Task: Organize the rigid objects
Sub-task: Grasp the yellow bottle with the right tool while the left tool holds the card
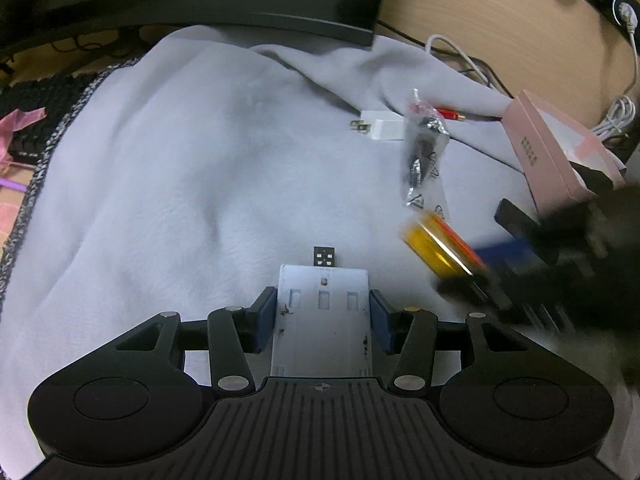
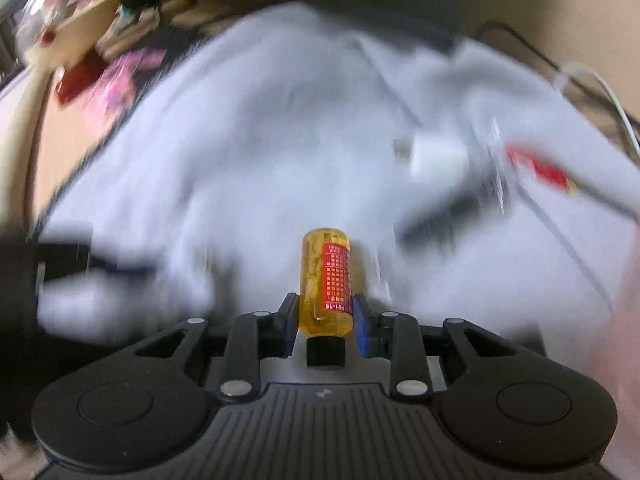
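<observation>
My left gripper [image 1: 323, 312] is shut on a flat white plastic plate [image 1: 322, 316] with slots and a small black tab at its far end, held over the grey blanket [image 1: 180, 168]. My right gripper [image 2: 325, 316] is shut on a small amber bottle [image 2: 327, 280] with a red label and a black cap toward me. In the left wrist view the right gripper [image 1: 480, 268] comes in blurred from the right with the amber bottle [image 1: 438, 246]. The right wrist view is motion-blurred.
On the blanket lie a white plug adapter [image 1: 380, 128], a clear bag of dark parts [image 1: 424, 148] and a red pen-like item [image 1: 450, 114]. A pink box [image 1: 556, 152] stands at the right. A monitor base [image 1: 280, 20], cables [image 1: 616, 116] and a keyboard [image 1: 36, 120] surround the blanket.
</observation>
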The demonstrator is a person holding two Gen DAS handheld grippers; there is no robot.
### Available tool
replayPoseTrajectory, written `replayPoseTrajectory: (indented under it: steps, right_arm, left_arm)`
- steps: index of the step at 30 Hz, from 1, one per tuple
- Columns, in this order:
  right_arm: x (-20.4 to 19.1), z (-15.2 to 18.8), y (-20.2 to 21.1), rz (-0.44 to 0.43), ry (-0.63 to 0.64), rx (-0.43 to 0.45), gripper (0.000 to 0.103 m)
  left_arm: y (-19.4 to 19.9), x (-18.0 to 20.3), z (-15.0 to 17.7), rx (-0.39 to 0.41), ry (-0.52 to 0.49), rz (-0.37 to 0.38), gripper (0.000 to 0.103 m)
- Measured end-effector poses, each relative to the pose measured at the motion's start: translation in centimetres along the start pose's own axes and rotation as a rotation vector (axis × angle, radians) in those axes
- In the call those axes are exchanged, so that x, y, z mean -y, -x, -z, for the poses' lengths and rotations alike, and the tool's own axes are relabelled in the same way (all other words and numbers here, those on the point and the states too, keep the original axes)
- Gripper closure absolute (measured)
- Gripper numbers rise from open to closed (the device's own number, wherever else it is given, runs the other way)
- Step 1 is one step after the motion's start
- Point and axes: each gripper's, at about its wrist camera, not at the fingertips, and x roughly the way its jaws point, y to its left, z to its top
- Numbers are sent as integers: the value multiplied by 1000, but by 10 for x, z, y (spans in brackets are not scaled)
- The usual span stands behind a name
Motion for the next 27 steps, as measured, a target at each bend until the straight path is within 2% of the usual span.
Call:
replayPoseTrajectory:
  steps: [2, 4, 7, 8, 9, 11, 12, 13, 14, 18, 21, 23, 25, 27]
  right_arm:
    - [2, 29, 14, 33, 30, 7, 75]
    - [8, 53, 26, 87, 56, 9, 75]
    - [23, 78, 43, 194, 62, 18, 71]
    - [24, 84, 45, 245, 63, 26, 69]
    - [29, 93, 49, 320, 69, 38, 65]
    - [33, 107, 51, 494, 67, 49, 65]
    - [36, 113, 52, 537, 40, 50, 63]
    - [39, 117, 55, 548, -7, 50, 62]
    - [44, 121, 60, 524, -82, 51, 62]
    - [56, 132, 72, 364, -319, 131, 50]
    - [55, 131, 67, 334, -392, 173, 47]
    - [56, 129, 60, 300, -432, 179, 40]
    - [54, 126, 54, 295, -450, 202, 24]
    - [48, 124, 49, 297, -435, 208, 17]
  left_arm:
    - [-2, 8, -1, 9, -14, -25, 50]
    - [-4, 11, -2, 24, -24, -16, 50]
    - [-10, 17, -6, 6, -1, 103, 50]
    - [-13, 24, -7, 6, -15, 120, 50]
    - [-14, 32, -5, 11, -42, 111, 50]
    - [-18, 47, -4, 17, -106, 94, 50]
    - [-19, 53, -3, 20, -124, 87, 50]
    - [-20, 58, -3, 22, -144, 79, 50]
    - [-21, 61, -2, 28, -164, 70, 50]
    - [-21, 64, 4, 55, -199, 60, 50]
    - [-19, 59, 5, 53, -177, 76, 50]
    - [-18, 57, 5, 45, -170, 84, 50]
    - [-16, 55, 6, 42, -180, 86, 50]
    - [-15, 55, 8, 46, -193, 88, 50]
